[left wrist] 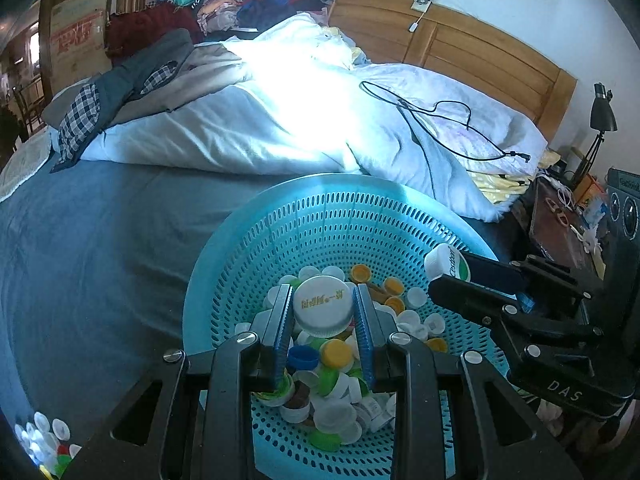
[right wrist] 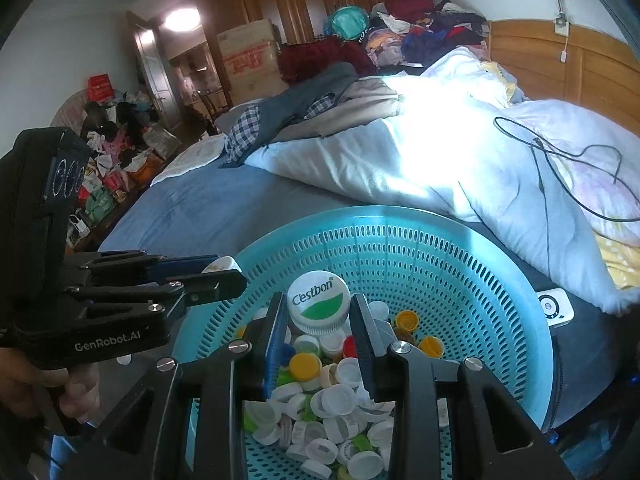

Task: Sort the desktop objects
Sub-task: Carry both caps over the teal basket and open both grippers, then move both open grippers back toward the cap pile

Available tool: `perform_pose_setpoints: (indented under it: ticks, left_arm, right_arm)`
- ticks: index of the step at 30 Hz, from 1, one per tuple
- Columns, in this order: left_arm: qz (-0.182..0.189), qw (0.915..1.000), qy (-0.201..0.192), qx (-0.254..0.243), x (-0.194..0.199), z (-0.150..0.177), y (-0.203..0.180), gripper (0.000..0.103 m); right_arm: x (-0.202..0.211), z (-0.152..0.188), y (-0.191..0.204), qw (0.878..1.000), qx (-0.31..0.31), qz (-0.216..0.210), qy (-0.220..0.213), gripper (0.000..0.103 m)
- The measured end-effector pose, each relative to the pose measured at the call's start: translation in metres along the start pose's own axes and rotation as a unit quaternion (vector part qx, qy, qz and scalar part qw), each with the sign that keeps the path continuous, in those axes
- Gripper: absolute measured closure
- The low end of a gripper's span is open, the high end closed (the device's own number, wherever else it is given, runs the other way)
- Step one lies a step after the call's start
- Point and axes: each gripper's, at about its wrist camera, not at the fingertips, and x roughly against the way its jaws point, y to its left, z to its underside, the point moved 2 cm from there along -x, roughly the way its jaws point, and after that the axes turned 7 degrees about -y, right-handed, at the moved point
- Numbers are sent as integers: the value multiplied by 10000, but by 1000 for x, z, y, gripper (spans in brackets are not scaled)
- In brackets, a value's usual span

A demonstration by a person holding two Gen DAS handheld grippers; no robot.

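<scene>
My left gripper was clamped on a white cap with gold lettering, held above the pile of caps in the blue basket. My right gripper pinched a white Cestbon cap with a green mark, over the same pile. The basket sat on a blue sheet beside a white quilt, with more loose caps lying on the sheet off to the left.
</scene>
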Motion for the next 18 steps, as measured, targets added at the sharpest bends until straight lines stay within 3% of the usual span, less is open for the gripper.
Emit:
perform_pose_setpoints:
  ticks: [4, 5, 7, 8, 11, 14, 15, 18]
  left_arm:
    - [19, 10000, -43, 46, 1, 0, 1, 78]
    - [38, 10000, -46, 57, 1, 1, 1, 74]
    - [10, 9999, -116, 76, 6, 1, 4, 56]
    - [-64, 9997, -214, 78, 11, 2, 7, 51]
    - [-105, 9990, -421, 111, 34, 11, 24, 50]
    - [-197, 9973, -653, 257, 67, 35, 59, 49]
    - [-256, 9964, -727, 351, 80, 48, 75, 44]
    - [-671, 9901, -913, 830, 119, 94, 136, 39]
  right_arm:
    - [1, 1, 0, 10000, 12, 31, 0, 68]
    - [1, 1, -2, 10000, -1, 65, -15, 67]
    - [3, 1, -4, 9999, -49, 113, -57, 43]
    - [5, 1, -4, 9998, -86, 113, -111, 38]
    - [10, 0, -2, 9997, -129, 63, -199, 35]
    - [16, 2, 8, 9995, -101, -91, -271, 35]
    - [17, 3, 14, 9995, -66, -142, -269, 32]
    - [17, 9, 32, 9992, 27, -324, -235, 29]
